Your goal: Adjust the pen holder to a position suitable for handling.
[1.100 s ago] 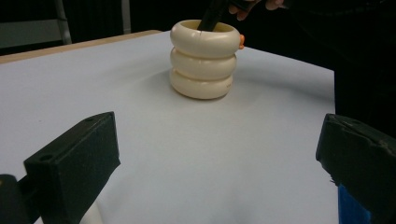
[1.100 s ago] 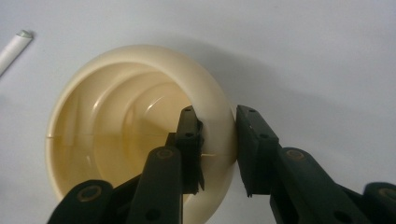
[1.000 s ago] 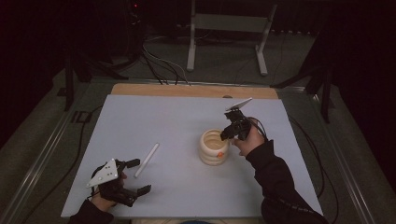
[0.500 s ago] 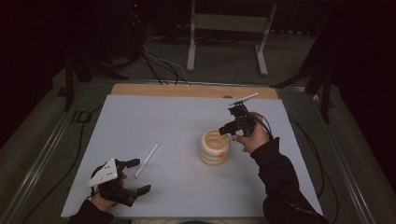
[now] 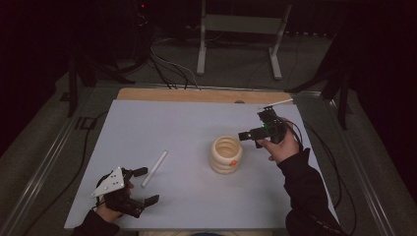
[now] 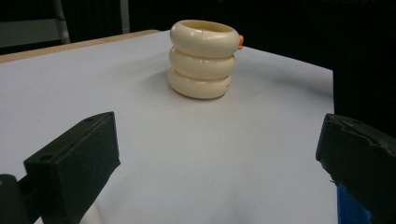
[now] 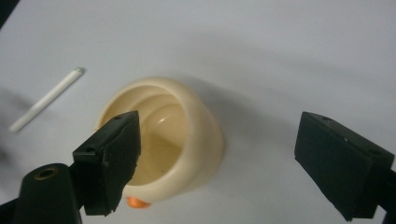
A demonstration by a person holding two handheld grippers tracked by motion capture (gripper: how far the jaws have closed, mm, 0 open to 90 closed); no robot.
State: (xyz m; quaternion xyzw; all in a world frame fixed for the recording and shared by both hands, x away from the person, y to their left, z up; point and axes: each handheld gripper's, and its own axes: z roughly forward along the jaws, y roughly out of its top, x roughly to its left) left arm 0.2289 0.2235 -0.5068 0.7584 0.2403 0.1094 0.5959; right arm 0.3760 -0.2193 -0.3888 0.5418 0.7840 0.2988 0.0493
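- The cream-coloured, ribbed holder shaped like three stacked rings [image 5: 226,155] stands upright a little right of the middle of the pale blue-grey tabletop [image 5: 162,123], its mouth open to the ceiling and a small orange nub [image 5: 234,162] on its lower near side.
- The right claw [image 5: 244,135] hangs just beside the holder's rim, up and to the right of it, pointing back toward it; its jaws have just been opening and now stand wide with nothing between them.
- In the right gripper view that claw [image 7: 224,158] looks down into the hollow of the holder [image 7: 163,140], one jaw over the near rim, no pad pressing on it.
- A thin white plastic stick [image 5: 154,168] lies flat on the left half of the tabletop, well apart from the holder, its long axis running from near-left to far-right.
- The left claw [image 5: 143,186] rests at the near left edge, jaws wide and empty, with the stick's near end just beside its far jaw.
- By my judgement the stick is next to go into the holder, and the left hand is far nearer to it; the stick lies just ahead of that claw.
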